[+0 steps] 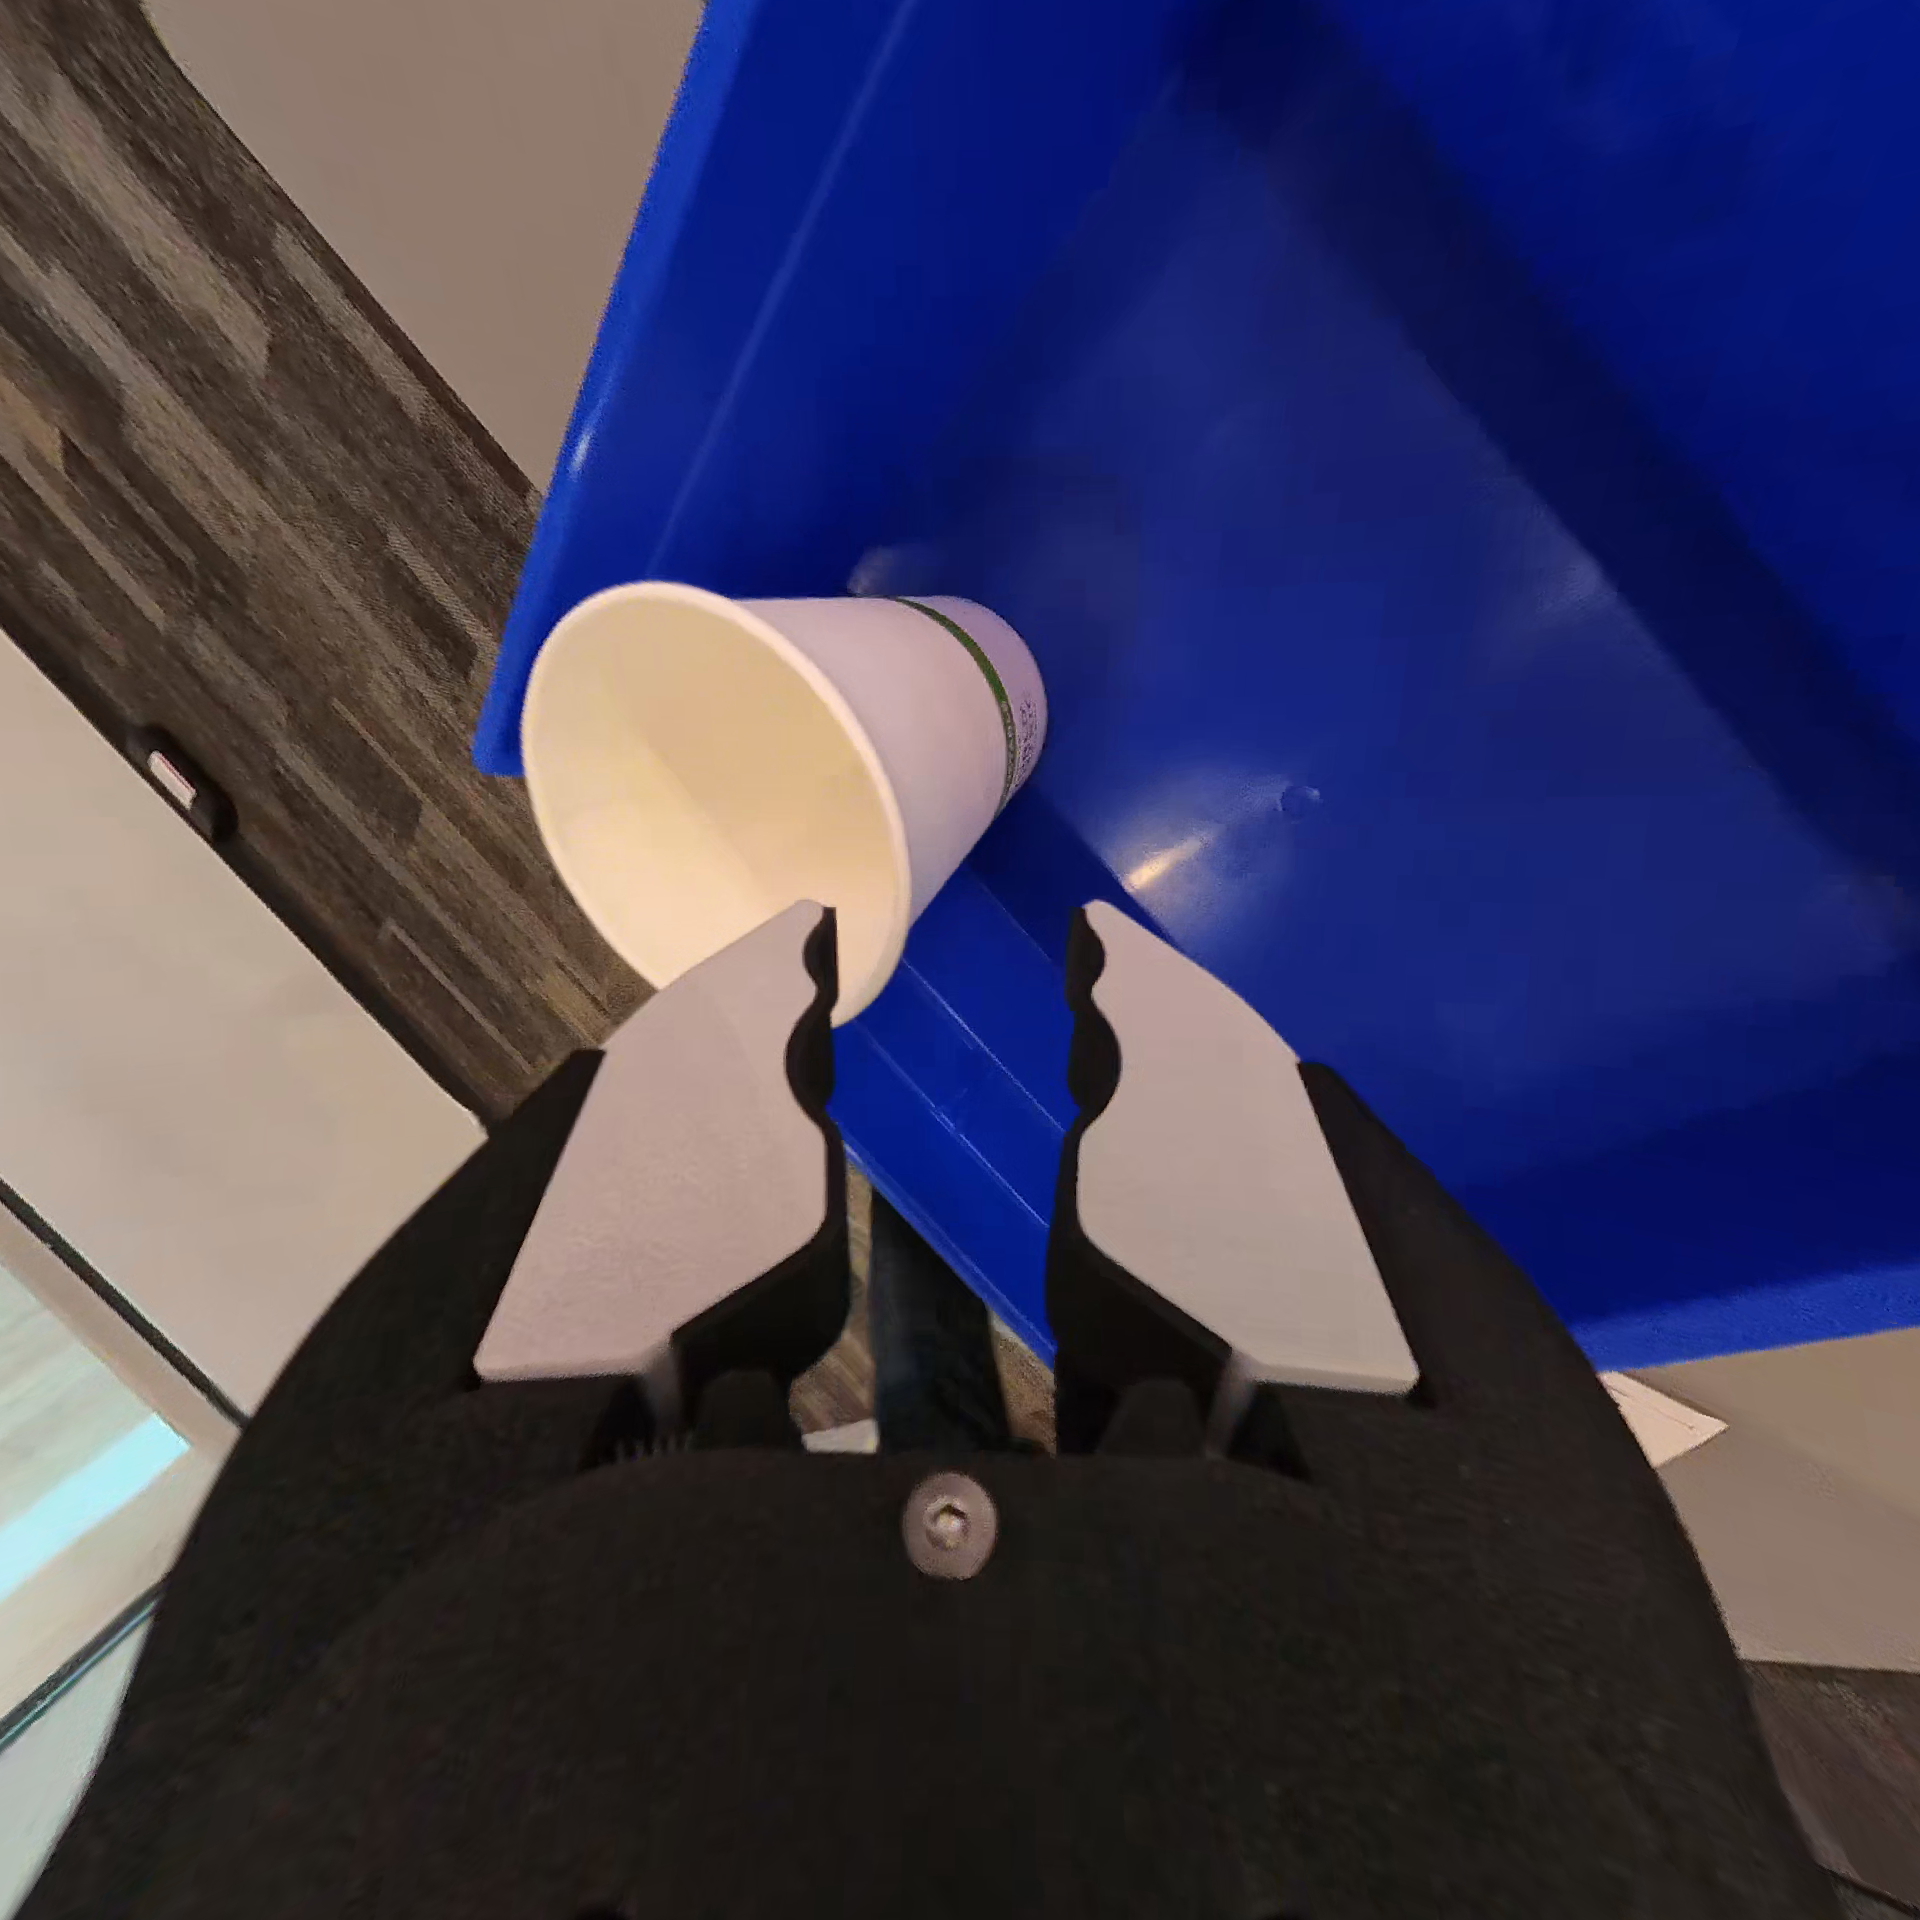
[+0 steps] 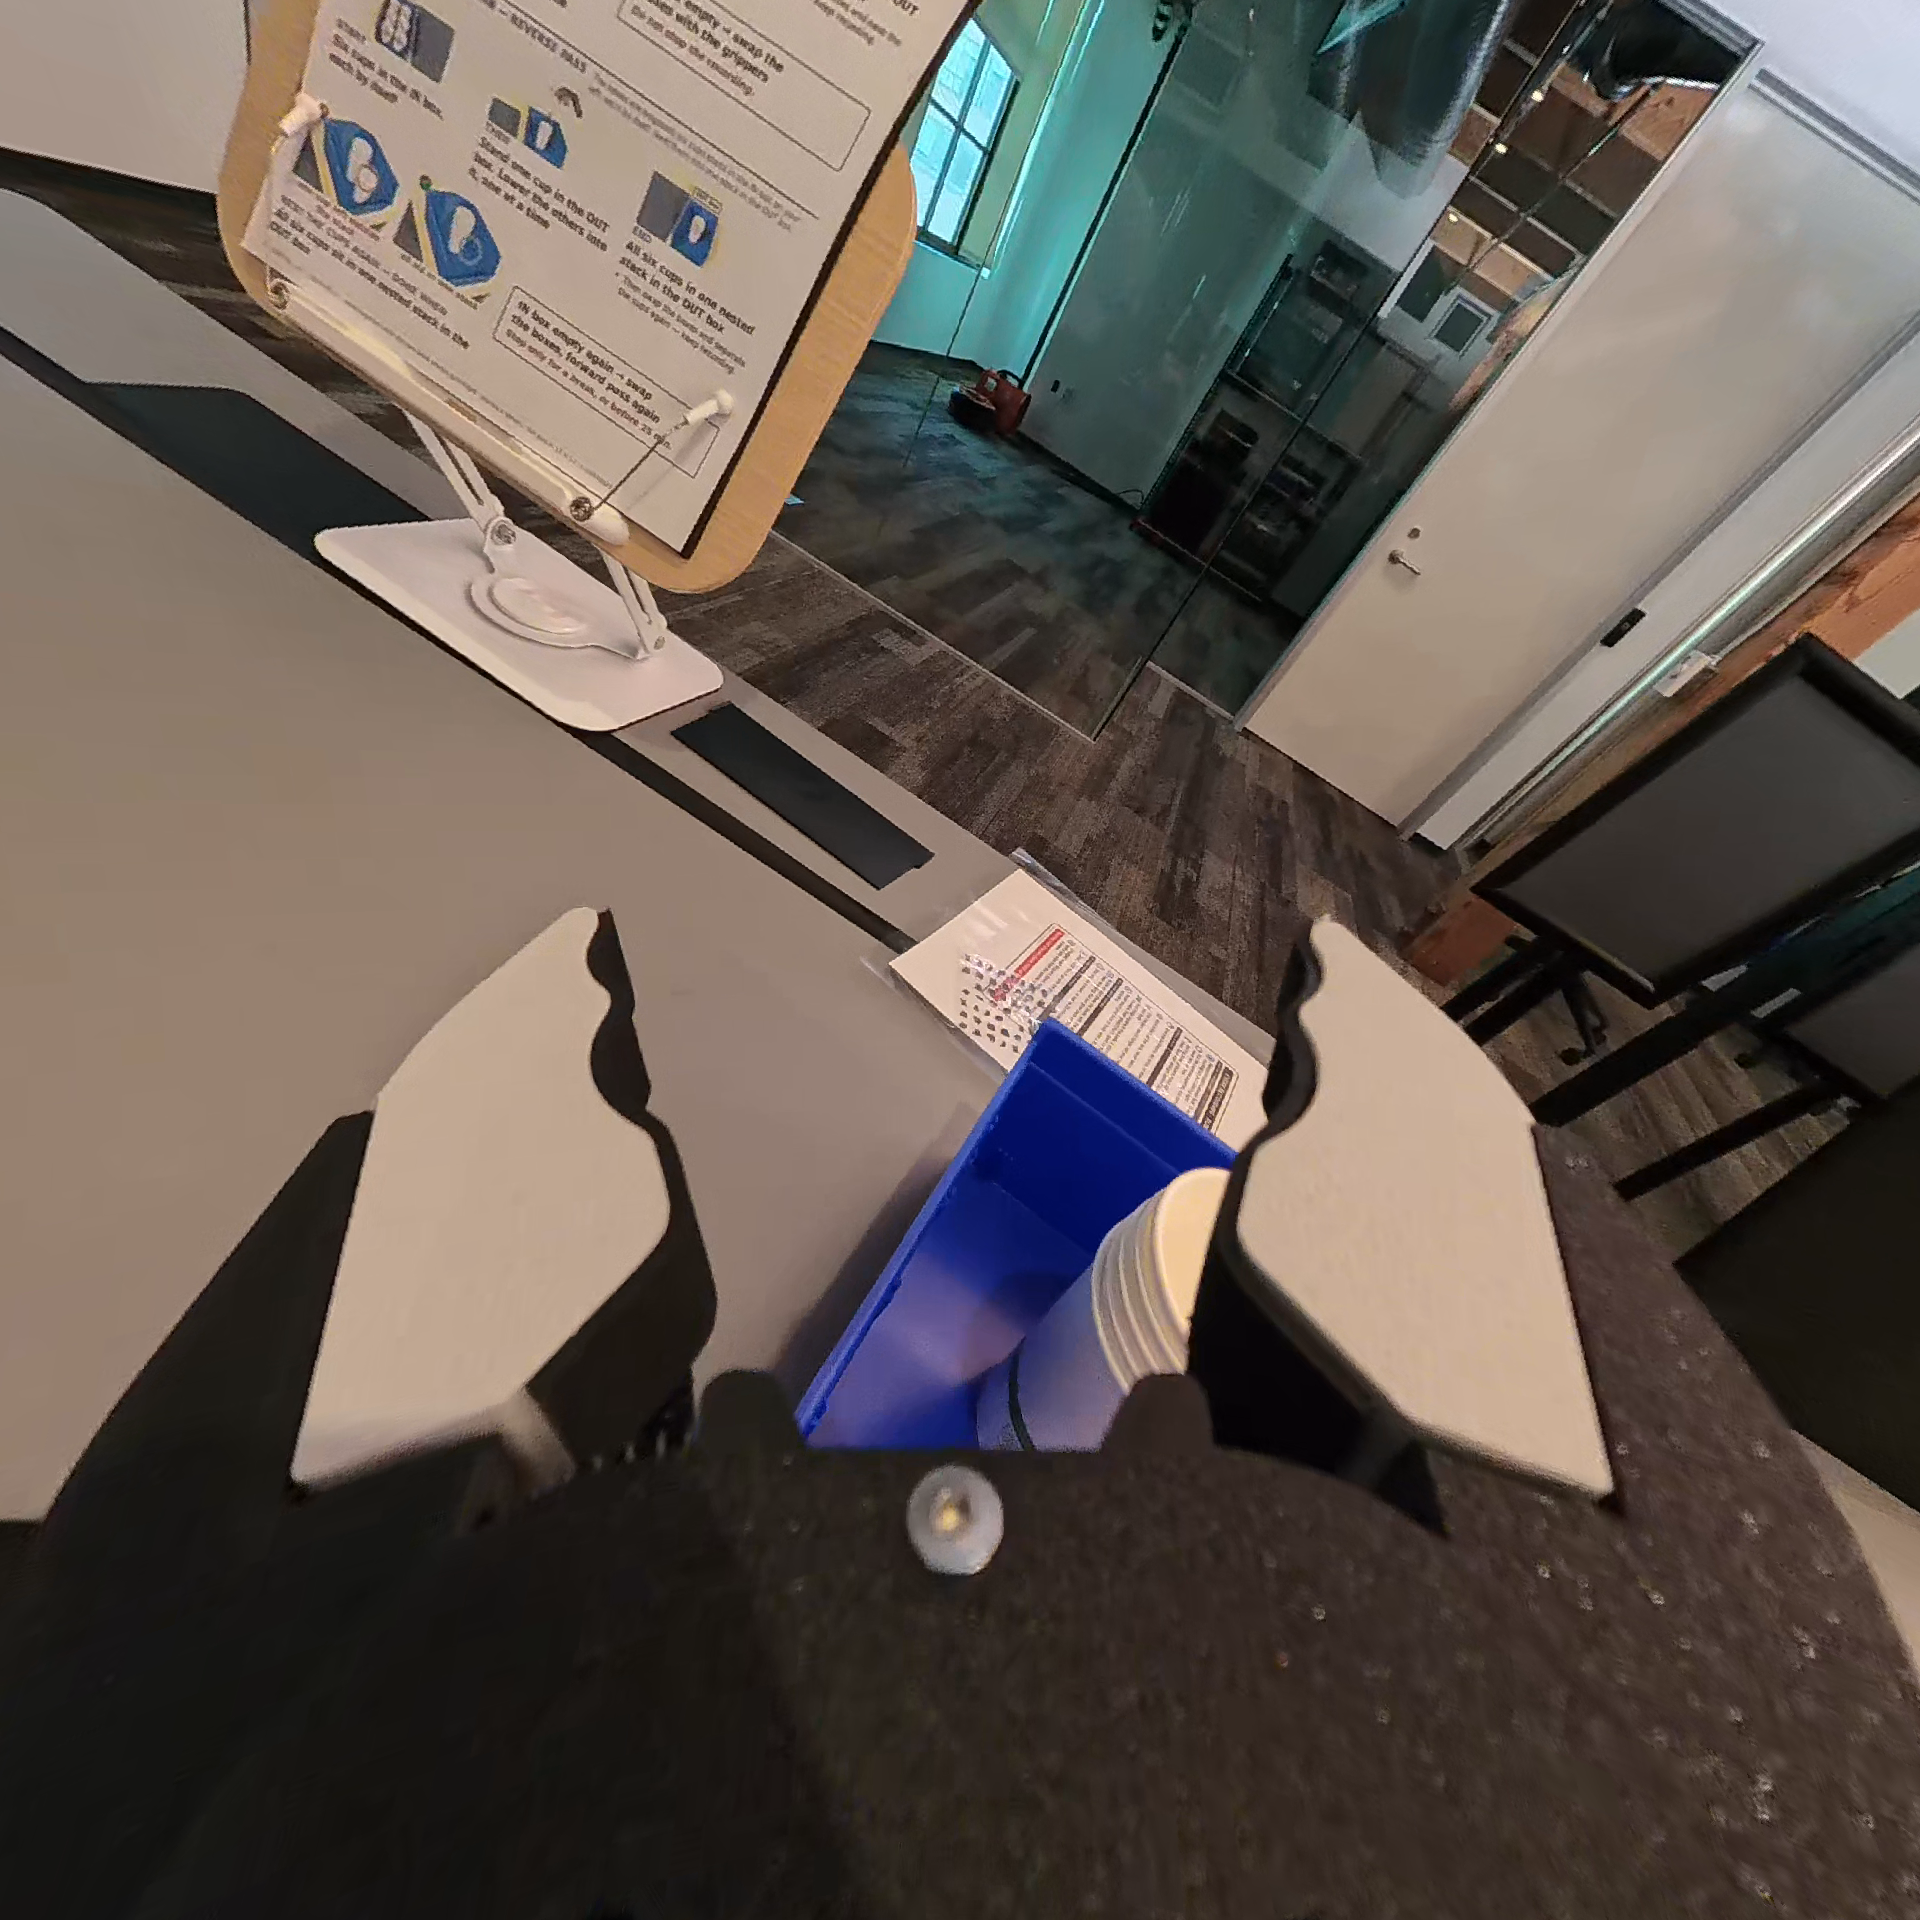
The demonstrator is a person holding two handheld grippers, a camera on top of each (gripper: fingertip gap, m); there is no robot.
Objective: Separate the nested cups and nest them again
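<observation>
One paper cup [image 1: 769, 769] stands alone in a corner of a blue bin [image 1: 1455, 623]. A nested stack [image 2: 1127, 1320] remains in another bin [image 2: 987, 1226] near the table's far edge. Left gripper [image 1: 951, 920] and right gripper [image 2: 951, 940]: both apart, empty; separation appears just begun.

Before you: grey tabletop [image 2: 260, 883] bearing a white stand [image 2: 520, 613] with an instruction sheet [image 2: 582, 208]; a printed sheet [image 2: 1049, 987] lies near its edge.

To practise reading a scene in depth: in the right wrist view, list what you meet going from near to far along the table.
Right gripper → stack of cups in the blue bin → printed sheet → dark slot in the table → white stand base.
</observation>
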